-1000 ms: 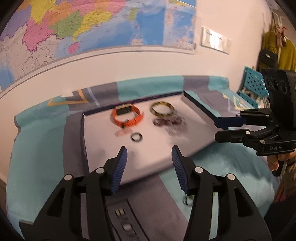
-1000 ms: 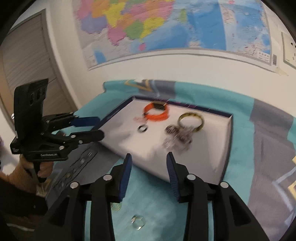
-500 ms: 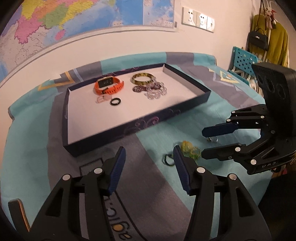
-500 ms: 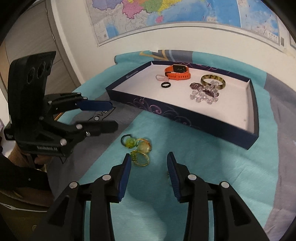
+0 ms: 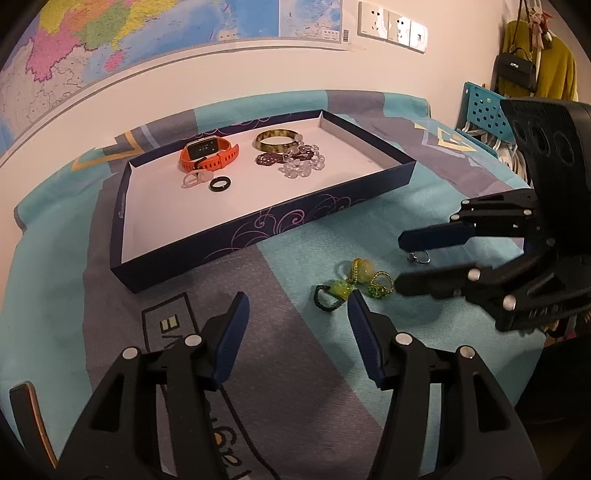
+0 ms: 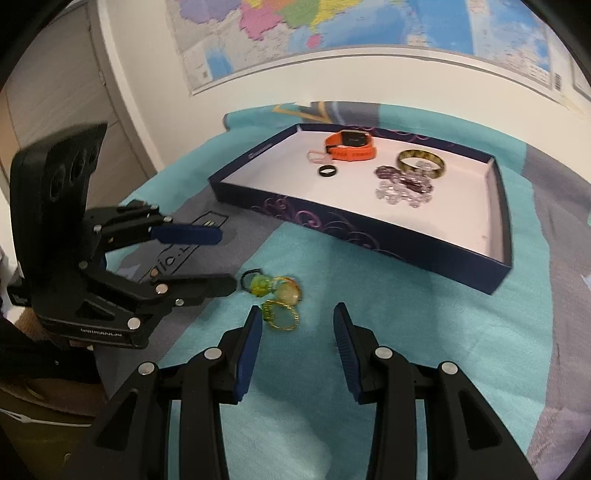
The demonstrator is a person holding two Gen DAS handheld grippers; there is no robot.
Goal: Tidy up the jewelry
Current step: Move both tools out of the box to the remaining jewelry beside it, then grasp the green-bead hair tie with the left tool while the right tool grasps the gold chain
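a dark blue tray (image 5: 207, 254) with a white floor is set on a surface covered by a teal and grey cloth (image 5: 55, 302), below a wall map (image 5: 110, 33). inside the tray, toward its far wall, an orange watch (image 5: 208, 155) is placed, with a pale pink ring (image 5: 194, 180) and a black ring (image 5: 219, 183) just in front of it, the two rings side by side. further along the tray a gold bangle (image 5: 276, 140) is seen, touching a heap of clear and dark purple beads (image 5: 295, 162). outside the tray, on the teal part of the cloth, a cluster of green and yellow rings (image 5: 351, 282) is grouped close together; the exact number cannot be told. a small silver ring (image 5: 419, 257) is located on the cloth near the cluster, apart from it. the left tool (image 5: 297, 325) is held above the cloth with its blue-padded fingers spread apart and nothing between them; the cluster is located just beyond its right fingertip. the right tool (image 6: 297, 321) is likewise held with its fingers apart and empty, with the cluster (image 6: 277, 299) positioned just ahead of its left fingertip. each tool is visible in the other's view, the two being pointed toward the cluster from opposite sides. a yellow garment (image 5: 554, 74) and a black handbag (image 5: 515, 68) are hung on the wall at far right.
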